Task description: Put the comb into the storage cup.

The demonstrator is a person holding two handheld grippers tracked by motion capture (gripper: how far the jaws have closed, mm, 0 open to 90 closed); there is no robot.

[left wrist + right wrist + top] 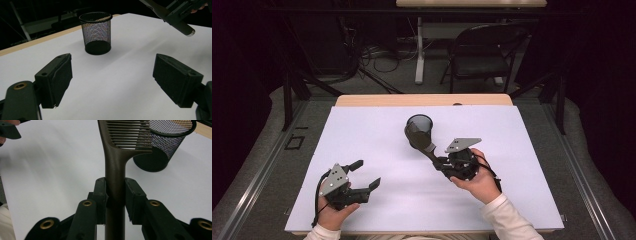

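High view: the right gripper carries a dark comb towards the black mesh cup, which stands upright near the middle of the white worktop; the comb head overlaps the cup's near side, though whether it touches the rim is hard to tell from above
High view, left side: the left gripper rests low at the near left, well apart from the cup, its jaws apart and holding nothing
Left gripper view: jaws wide apart over bare worktop; the mesh cup is ahead and looks empty; the comb's handle end pokes in at top right
Right gripper view: jaws clamped on the comb handle, teeth pointing at the cup just beside it
Step in hand: probably bringing the comb to the cup
Next move: lift the comb head above the rim, tip it over the opening, then release
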